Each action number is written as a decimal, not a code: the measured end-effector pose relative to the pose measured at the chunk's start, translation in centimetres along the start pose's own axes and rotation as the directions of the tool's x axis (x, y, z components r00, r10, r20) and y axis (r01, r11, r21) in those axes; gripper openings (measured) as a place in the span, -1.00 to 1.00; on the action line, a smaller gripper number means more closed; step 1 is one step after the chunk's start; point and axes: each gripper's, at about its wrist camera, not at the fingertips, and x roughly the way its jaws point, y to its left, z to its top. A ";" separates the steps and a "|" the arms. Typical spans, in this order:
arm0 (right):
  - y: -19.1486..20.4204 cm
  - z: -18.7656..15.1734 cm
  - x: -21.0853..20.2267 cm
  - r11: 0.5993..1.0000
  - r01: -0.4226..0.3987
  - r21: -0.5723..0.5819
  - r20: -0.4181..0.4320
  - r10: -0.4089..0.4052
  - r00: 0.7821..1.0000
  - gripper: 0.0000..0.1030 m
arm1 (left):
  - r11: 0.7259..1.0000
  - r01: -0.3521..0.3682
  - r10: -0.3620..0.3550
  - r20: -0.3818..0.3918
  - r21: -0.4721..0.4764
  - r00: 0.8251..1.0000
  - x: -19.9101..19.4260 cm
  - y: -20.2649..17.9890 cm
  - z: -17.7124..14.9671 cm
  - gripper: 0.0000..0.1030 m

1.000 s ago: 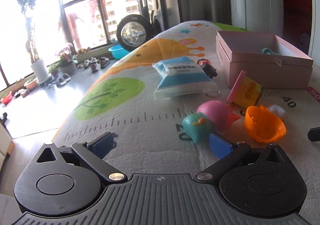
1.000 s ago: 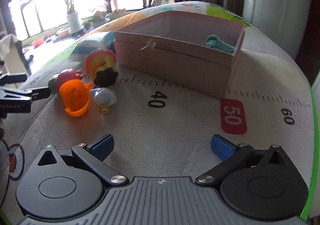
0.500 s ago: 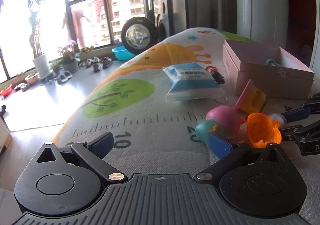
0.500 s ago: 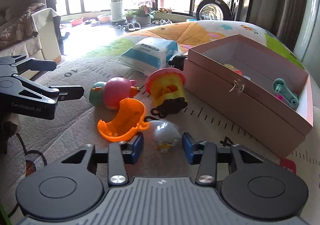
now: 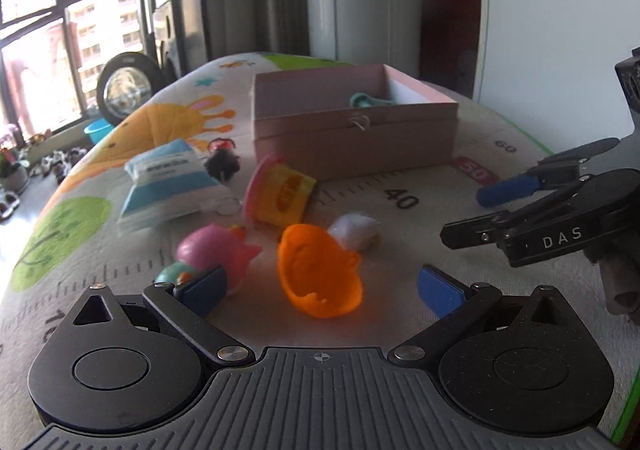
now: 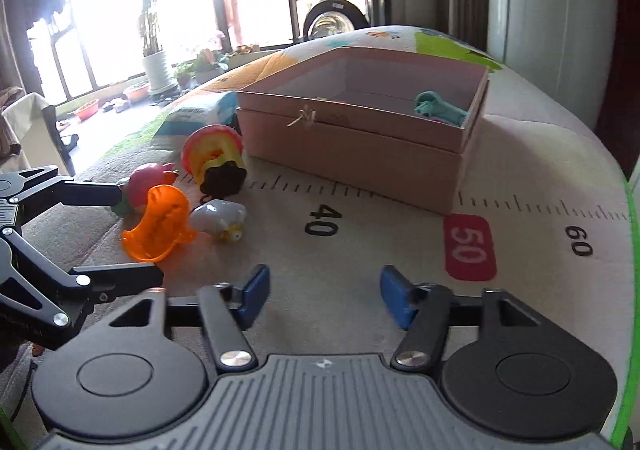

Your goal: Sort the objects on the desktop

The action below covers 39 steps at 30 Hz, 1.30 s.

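Observation:
An orange shell-shaped toy (image 5: 320,270) (image 6: 160,226) lies on the printed mat between the wide-apart fingers of my left gripper (image 5: 320,290) (image 6: 140,234), which is open; the pads do not touch it. A white toy (image 5: 354,230) (image 6: 218,215) lies just beyond it. A pink pig toy (image 5: 216,250) (image 6: 148,181) rests by the left finger. A yellow-and-pink cup toy (image 5: 280,193) (image 6: 212,153) lies on its side near the pink box (image 5: 352,129) (image 6: 360,153), which holds a teal toy (image 5: 368,101) (image 6: 438,109). My right gripper (image 6: 324,298) (image 5: 476,213) hovers over bare mat, its jaws opening with nothing between them.
A blue-and-white packet (image 5: 172,181) and a small black toy (image 5: 222,163) lie left of the box. The mat's green edge (image 6: 632,290) runs close on the right in the right wrist view. Beyond the mat's left edge is floor with potted plants (image 6: 156,61) by the windows.
The left gripper has swung right and now straddles the orange toy. The right gripper, narrowed around the white toy half a second ago, has backed away rightward and widened; the white toy stays on the mat.

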 end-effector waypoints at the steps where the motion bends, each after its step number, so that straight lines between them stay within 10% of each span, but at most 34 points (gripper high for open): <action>1: -0.2 -0.3 0.0 1.000 0.018 0.004 0.011 -0.018 1.000 0.69 | 1.000 0.002 -0.002 -0.003 0.008 1.000 0.4 -0.3 0.1 1.00; 7: -1.6 -0.3 0.3 0.996 -0.018 0.084 0.005 0.017 1.000 0.98 | 0.997 -0.071 0.071 -0.002 -0.015 0.998 1.5 -0.3 0.5 0.91; 9: -1.5 -0.3 0.3 0.997 -0.019 0.081 0.003 0.019 1.000 1.00 | 0.997 -0.071 0.071 -0.002 -0.030 0.997 1.3 0.0 0.5 0.48; 18: -0.8 -0.3 0.6 0.999 0.006 0.031 -0.025 -0.006 1.000 1.00 | 0.991 -0.116 0.115 -0.021 -0.074 0.993 0.7 1.1 -0.4 -0.03; 23: 0.9 -0.1 1.1 0.995 0.050 -0.082 -0.063 -0.055 0.997 1.00 | 0.987 -0.127 0.123 -0.037 -0.100 0.992 -0.8 2.1 -1.9 0.03; 27: 3.6 1.3 0.5 0.973 -0.072 -0.218 -0.054 0.062 0.997 1.00 | 0.980 -0.170 0.166 -0.049 -0.108 0.985 -1.6 2.8 -2.7 0.70; 39: 7.5 4.5 4.8 0.964 -0.131 -0.233 -0.096 0.111 0.989 -0.26 | 0.980 -0.129 0.126 -0.028 -0.151 0.992 -2.0 3.4 -2.8 0.77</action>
